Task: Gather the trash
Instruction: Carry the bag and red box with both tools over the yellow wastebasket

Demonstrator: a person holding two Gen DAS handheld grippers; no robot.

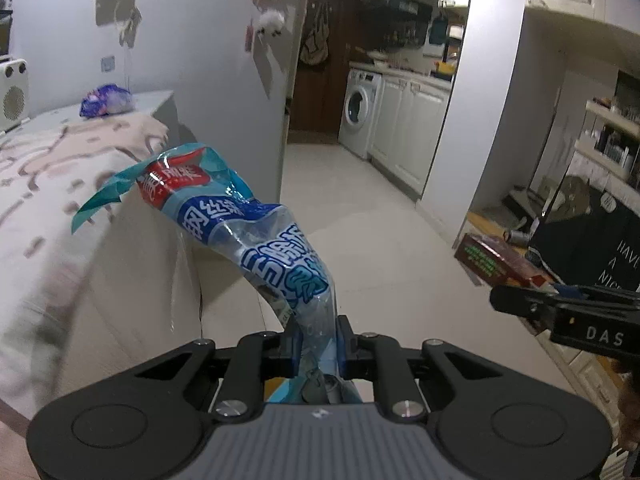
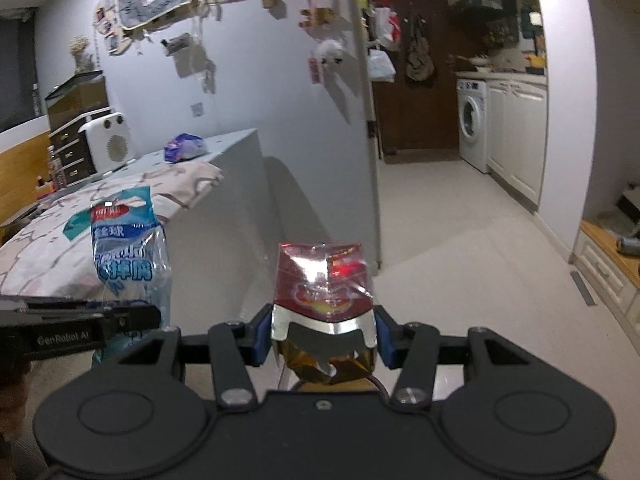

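Note:
My left gripper [image 1: 318,344] is shut on a crumpled blue and clear plastic wrapper [image 1: 256,236] that sticks up and to the left, held in the air beside the bed. The same wrapper [image 2: 128,252] and the left gripper [image 2: 132,318] show at the left of the right wrist view. My right gripper [image 2: 324,338] is shut on a red and silver foil snack bag [image 2: 324,280], held above the floor. The right gripper [image 1: 520,300] shows at the right of the left wrist view with the red bag [image 1: 496,260]. A purple bag [image 1: 106,100] lies on the far white counter.
A bed with a pink patterned cover [image 1: 52,184] is at the left. A grey partition wall [image 1: 224,80] stands ahead. A tiled floor [image 1: 360,208] leads to a washing machine [image 1: 360,112] and white cabinets [image 1: 412,128]. Shelves and a low bench [image 2: 608,252] are at the right.

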